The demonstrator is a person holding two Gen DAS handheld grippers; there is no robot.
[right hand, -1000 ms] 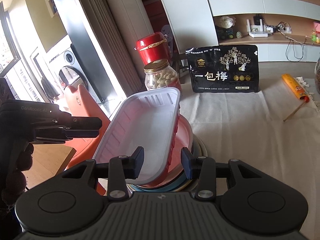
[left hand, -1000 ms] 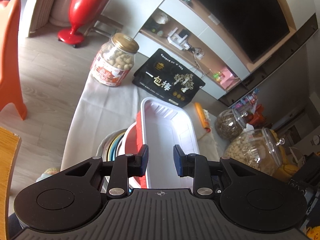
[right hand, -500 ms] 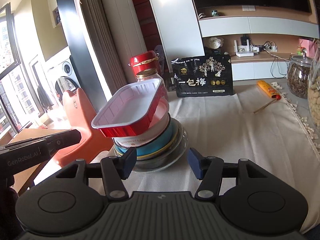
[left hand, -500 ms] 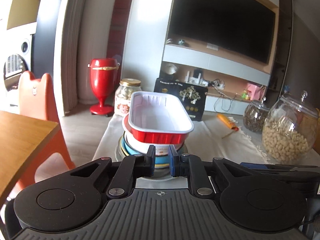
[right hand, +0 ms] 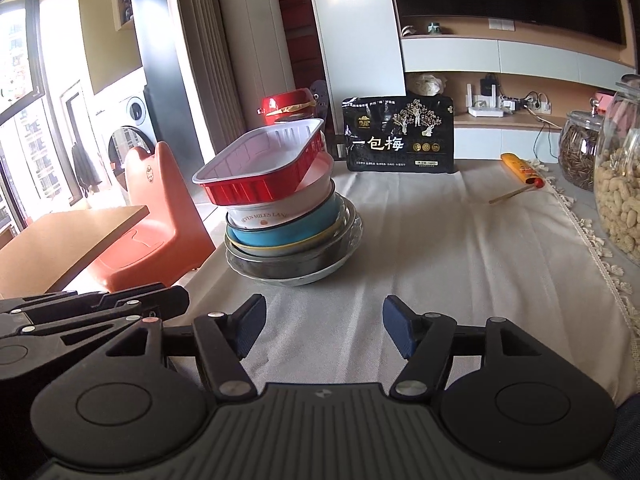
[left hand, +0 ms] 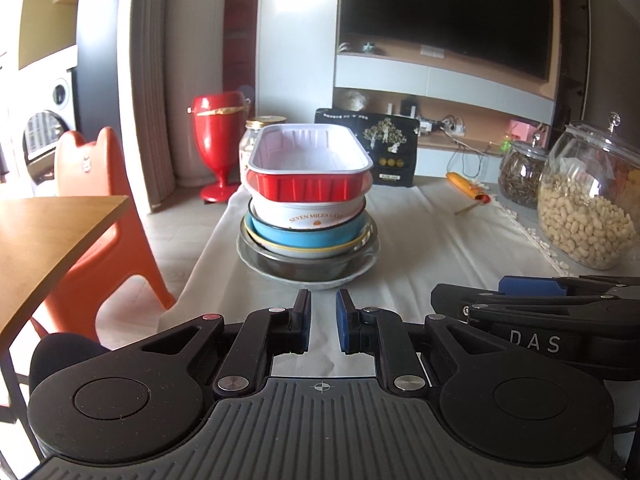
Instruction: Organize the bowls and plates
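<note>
Left hand-held gripper (left hand: 322,322): nearest the camera, low over the cloth-covered counter (left hand: 440,248); its blue pads have drawn close together with only a thin gap, and nothing is between them.
Right hand-held gripper (right hand: 324,330): just right of the left one; its jaws have just been opening and now stand well apart, empty.
What changed: a second ago both grippers were right at the red foil tray; now both are pulled back to the near edge of the counter, clear of the dishes.
Stack: beyond the grippers, on the left part of the counter: a glass plate (left hand: 308,270) at the bottom, a dark dish, a blue enamel bowl (left hand: 308,236), a white enamel bowl (left hand: 312,214).
Red foil tray (left hand: 310,172): on top, white inside; in the right wrist view it sits tilted and overhangs to the left.
Meaning: the tray looks released and the nesting likely finished, though the tilt could let it slide.
Far: black snack bag (right hand: 400,136), peanut jar (left hand: 586,208).
</note>
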